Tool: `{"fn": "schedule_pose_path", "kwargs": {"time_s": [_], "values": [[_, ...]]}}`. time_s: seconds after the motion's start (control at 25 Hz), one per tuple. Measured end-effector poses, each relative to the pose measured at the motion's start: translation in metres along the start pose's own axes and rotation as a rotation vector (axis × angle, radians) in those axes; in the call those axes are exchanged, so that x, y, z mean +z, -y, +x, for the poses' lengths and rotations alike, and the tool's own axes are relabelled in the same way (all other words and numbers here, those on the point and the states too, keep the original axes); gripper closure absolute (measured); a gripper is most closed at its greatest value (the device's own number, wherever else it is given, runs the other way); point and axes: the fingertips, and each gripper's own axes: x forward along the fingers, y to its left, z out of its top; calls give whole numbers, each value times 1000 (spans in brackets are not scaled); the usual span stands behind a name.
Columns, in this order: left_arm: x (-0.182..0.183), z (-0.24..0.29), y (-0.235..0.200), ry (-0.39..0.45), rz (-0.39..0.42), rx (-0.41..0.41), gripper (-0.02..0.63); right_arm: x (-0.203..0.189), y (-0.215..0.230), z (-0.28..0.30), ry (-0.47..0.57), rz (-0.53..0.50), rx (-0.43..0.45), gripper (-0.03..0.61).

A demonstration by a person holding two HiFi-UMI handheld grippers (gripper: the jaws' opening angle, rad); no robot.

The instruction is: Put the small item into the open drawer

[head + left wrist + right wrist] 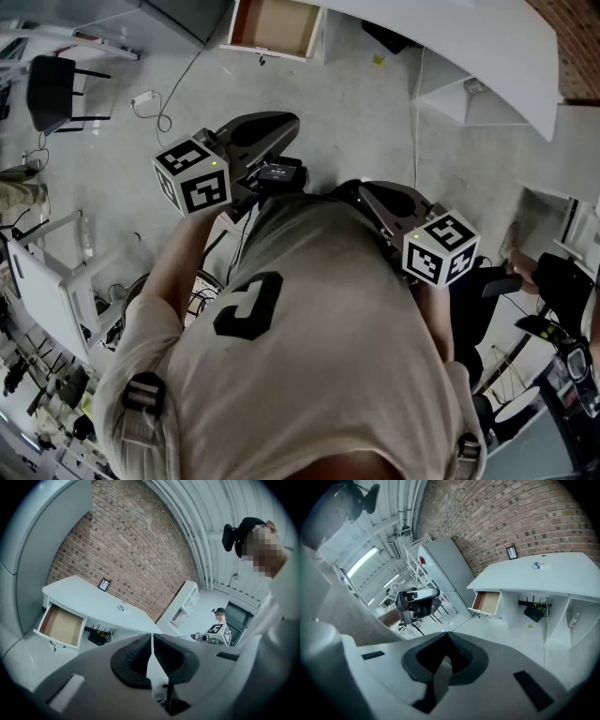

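Observation:
The open drawer [272, 26] shows its bare wooden bottom at the left end of a white desk [450, 37]; it also appears in the left gripper view [60, 626] and the right gripper view [487, 603]. A small white and blue item [540, 565] lies on the desk top, seen smaller as the item [121, 607] from the left. Both grippers are held near the person's chest, well away from the desk. The left gripper [281, 124] [152, 638] is shut and holds nothing. The right gripper [380, 194] [449, 638] is shut and holds nothing.
A small picture frame [104, 584] stands at the desk's back against the brick wall. A black router [533, 612] sits under the desk. A grey cabinet [450, 569] stands left of the drawer. White shelving [185, 604], a dark chair [52, 89] and a floor cable [155, 103] lie around.

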Motion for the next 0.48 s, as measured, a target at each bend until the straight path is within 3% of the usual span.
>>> {"fn": "schedule_pose_path", "kwargs": {"time_s": [0.24, 0.48], "values": [[-3, -53, -33, 48, -66, -25, 598, 11, -34, 45, -7, -16, -31, 574], [-3, -77, -45, -33, 100, -1, 598, 24, -49, 66, -7, -22, -60, 574]]}}
